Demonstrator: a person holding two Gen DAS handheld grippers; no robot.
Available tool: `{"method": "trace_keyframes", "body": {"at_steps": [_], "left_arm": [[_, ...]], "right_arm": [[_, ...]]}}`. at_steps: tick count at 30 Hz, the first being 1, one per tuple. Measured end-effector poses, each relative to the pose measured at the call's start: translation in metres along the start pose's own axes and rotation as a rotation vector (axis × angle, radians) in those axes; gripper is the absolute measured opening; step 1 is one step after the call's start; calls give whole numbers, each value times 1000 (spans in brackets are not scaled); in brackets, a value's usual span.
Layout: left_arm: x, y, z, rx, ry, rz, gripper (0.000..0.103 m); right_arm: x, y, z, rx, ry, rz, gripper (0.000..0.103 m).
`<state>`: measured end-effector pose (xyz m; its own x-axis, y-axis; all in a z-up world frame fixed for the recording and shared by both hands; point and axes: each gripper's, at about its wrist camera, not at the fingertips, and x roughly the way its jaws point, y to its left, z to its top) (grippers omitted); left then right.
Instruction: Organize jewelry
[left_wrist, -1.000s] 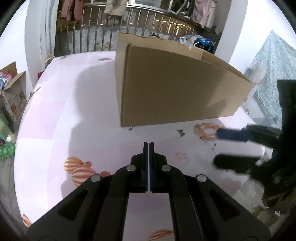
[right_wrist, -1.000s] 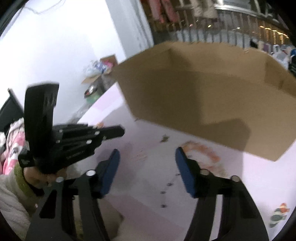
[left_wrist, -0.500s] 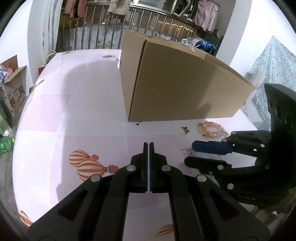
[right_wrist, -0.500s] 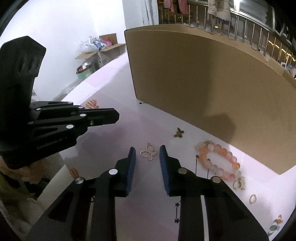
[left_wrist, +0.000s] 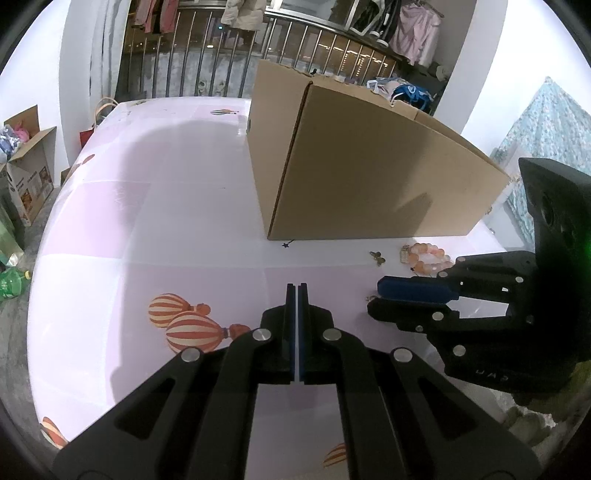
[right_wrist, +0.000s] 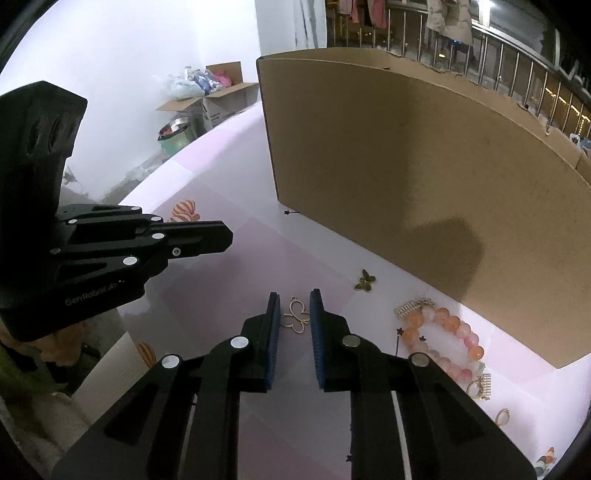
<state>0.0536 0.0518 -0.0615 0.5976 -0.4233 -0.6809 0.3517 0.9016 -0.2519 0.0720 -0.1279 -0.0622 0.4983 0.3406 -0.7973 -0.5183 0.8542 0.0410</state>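
Note:
A gold outline butterfly pendant (right_wrist: 295, 314) lies flat on the pink table, between the blue pads of my right gripper (right_wrist: 294, 308), which is partly open around it without visibly squeezing it. A small dark butterfly charm (right_wrist: 365, 279) lies farther on. A pink and orange bead bracelet (right_wrist: 445, 341) lies to the right, with small rings (right_wrist: 501, 416) and a clip (right_wrist: 480, 384) beyond it. My left gripper (left_wrist: 297, 291) is shut and empty over the table. The right gripper (left_wrist: 382, 295) also shows in the left wrist view, near the bracelet (left_wrist: 426, 258).
A large cardboard box (left_wrist: 369, 162) stands on the table just behind the jewelry. The table (left_wrist: 147, 221) has a pink cloth with balloon prints (left_wrist: 188, 325). A metal railing (left_wrist: 221, 55) and floor clutter lie beyond the table's edge.
My right gripper has narrowed from wide open and dropped toward the table, so the gold butterfly pendant now sits between its pads. The left gripper stays shut and has shifted a little.

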Motion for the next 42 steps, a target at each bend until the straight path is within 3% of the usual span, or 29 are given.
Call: {"method": "trace_keyframes", "body": {"at_steps": [14,21,35,42], "left_arm": [[1,-10,1,37,15,-37,1],[16,-40,10,163,37,-90,25],[56,-77,26,306,82,-11,24],[56,-83,31,339,94,38,7]], "right_arm": [[-17,-16,1,32,-17,0,16],[-46,-38,-1,88,-61,-54,16],[-64,-63,-19,175,-127,-28,16],[-69,-71,-25,201,-148,-28,16]]}}
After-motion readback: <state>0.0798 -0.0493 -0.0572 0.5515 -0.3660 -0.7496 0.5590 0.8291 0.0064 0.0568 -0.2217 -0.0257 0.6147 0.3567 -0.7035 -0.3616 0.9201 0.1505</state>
